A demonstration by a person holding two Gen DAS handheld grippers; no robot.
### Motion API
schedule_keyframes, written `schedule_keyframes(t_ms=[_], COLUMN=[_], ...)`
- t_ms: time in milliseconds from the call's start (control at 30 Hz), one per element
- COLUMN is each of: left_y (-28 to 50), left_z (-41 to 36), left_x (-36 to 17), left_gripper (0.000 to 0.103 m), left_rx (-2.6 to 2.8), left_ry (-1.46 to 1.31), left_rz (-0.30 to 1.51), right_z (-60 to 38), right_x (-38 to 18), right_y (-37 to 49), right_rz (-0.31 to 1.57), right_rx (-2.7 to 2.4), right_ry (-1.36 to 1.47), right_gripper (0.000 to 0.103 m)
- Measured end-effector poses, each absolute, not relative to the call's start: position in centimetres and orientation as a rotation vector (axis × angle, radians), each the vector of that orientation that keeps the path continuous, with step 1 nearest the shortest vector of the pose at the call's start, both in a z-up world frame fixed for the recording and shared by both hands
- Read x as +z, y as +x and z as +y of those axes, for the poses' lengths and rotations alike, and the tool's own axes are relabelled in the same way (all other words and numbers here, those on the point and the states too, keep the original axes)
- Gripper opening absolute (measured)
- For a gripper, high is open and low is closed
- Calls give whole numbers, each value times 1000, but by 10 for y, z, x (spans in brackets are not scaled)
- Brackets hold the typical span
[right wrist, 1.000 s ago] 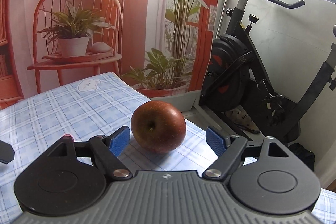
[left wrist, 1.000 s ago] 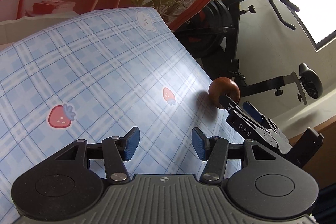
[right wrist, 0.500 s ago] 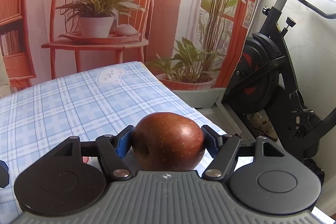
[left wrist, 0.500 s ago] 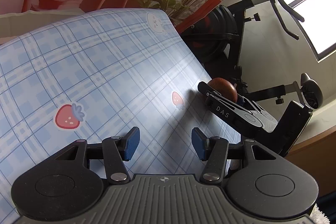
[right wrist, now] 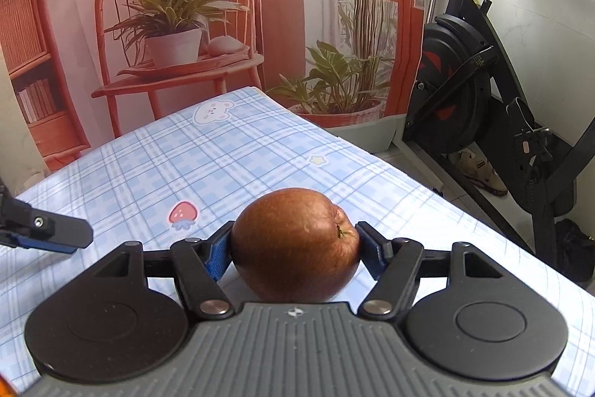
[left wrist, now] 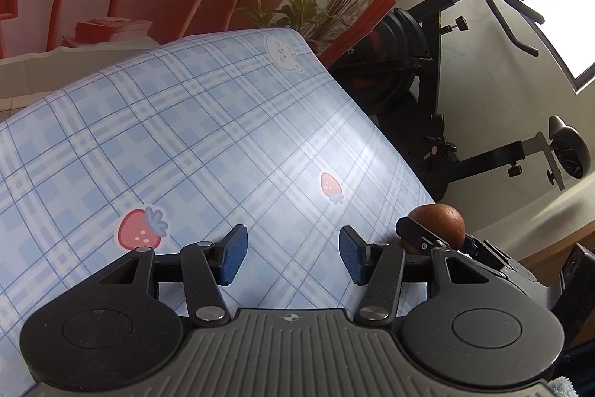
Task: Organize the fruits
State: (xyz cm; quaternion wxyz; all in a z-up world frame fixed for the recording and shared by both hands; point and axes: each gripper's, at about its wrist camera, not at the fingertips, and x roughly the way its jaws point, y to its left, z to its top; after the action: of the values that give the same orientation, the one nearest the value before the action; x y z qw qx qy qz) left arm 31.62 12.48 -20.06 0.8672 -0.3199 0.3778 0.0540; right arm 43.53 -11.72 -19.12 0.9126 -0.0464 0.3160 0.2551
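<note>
Since a second ago, the right gripper is being clenched on the apple, which is being held just above the checked tablecloth near its right edge. Nothing is being held by the parted left gripper. Judged risk: smooth, rounded skin is being pinched, so slipping and rolling off is being risked.

A reddish-brown apple was gripped between the blue pads of the right gripper, above the blue plaid tablecloth. The left gripper's finger was seen at the left edge.
</note>
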Motion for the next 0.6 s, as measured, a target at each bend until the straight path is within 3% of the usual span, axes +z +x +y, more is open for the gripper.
schedule_keyframes(t_ms=[600], left_y=[297], left_z=[32], left_x=[-197], left_gripper=[57], left_rx=[-158], left_ry=[-467], left_rz=[956], right_z=[-181], right_x=[-200], right_y=[284], right_rz=[662], right_rx=[515], right_ry=[103], right_gripper=[69])
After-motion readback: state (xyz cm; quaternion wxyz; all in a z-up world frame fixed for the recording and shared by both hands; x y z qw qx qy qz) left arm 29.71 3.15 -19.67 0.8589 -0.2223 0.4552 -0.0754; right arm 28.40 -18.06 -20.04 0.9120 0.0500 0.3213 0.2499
